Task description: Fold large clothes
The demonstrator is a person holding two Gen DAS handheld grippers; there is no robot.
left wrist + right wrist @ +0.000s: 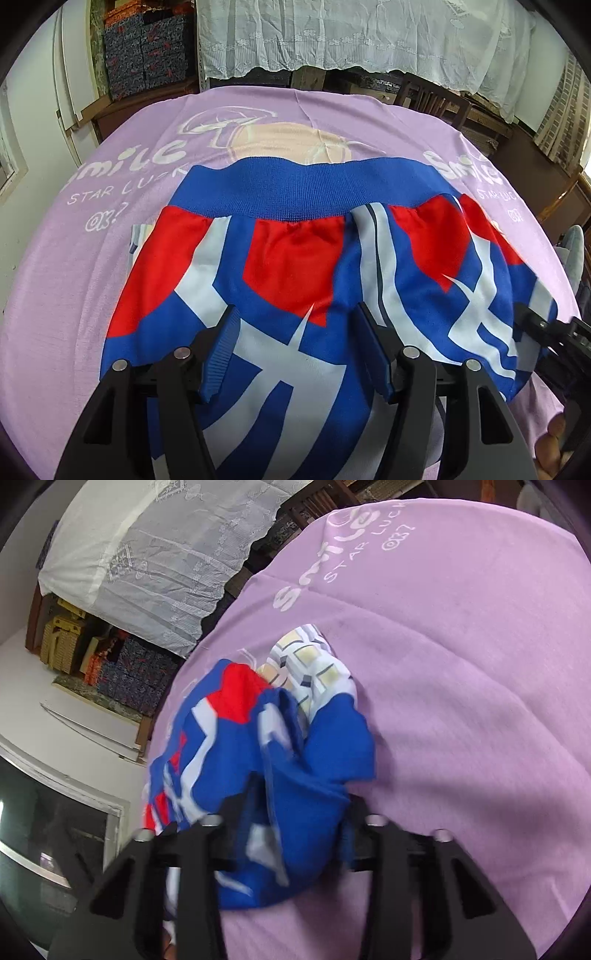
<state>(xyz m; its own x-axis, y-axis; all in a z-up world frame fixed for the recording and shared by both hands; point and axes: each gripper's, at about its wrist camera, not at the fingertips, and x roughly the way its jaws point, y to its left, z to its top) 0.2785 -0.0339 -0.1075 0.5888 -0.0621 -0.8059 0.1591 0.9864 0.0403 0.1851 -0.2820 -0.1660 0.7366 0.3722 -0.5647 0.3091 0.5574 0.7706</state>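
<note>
Left wrist view: the lilac printed cloth [55, 295] covering the table spreads far beyond my jaws on every side, with white "Smile" lettering ahead of them. On it lies the red, white and blue patterned garment [288, 258], its ribbed blue waistband [295, 188] stretched across well ahead of my fingertips. My left gripper [295, 332] stands wide, blue ribbed pads [221, 354] apart and pressing on nothing, the garment's white and blue fabric lying flat under and between them. At the right edge my right gripper [532, 325] meets the garment's side. In the right wrist view, that right gripper [291, 812] has a bunched blue fold of the garment [295, 775] between its narrow jaws; motion blur hides the pads, so I cannot tell if they press. Just beyond the bunch a small cream-and-grey checked cloth [314, 664] peeks out.
</note>
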